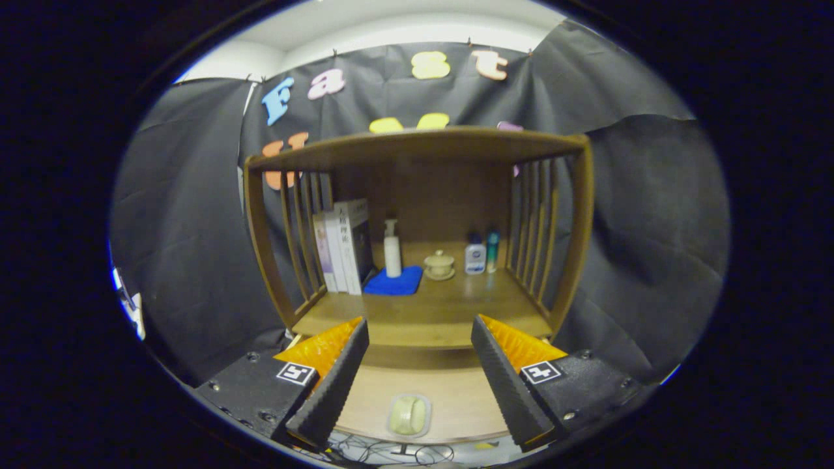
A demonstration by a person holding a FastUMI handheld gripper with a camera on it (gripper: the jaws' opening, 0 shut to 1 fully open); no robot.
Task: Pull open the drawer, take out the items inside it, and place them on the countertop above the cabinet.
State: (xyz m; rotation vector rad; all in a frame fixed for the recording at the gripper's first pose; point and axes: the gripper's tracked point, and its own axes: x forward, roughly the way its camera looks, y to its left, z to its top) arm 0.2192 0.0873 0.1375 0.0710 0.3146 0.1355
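The drawer front (423, 397) is seen below the cabinet's countertop edge, between the fingers and slightly below their tips, at about six o'clock from the shelf opening. A pale handle (408, 415) is set at its middle, nearer the left finger than the right. The drawer is judged to be shut, since no interior or contents are visible. The gripper (420, 335) is held wide apart, with nothing between its fingers; the tips are poised at the countertop's (423, 319) front edge, above the handle.

For the pull to go well, the gripper should be lowered toward six o'clock and shifted a little left, so that the handle is centred between the fingers before they are narrowed. The pull is best made straight back, level, so the drawer is not jammed.

On the countertop, books (343, 245) are stood at nine o'clock, a blue cloth (395, 282) and pump bottle (391, 248) beside them, a lidded cup (439, 264) at centre, and two small bottles (481, 254) at three o'clock. The bare front strip is judged the safest landing place.
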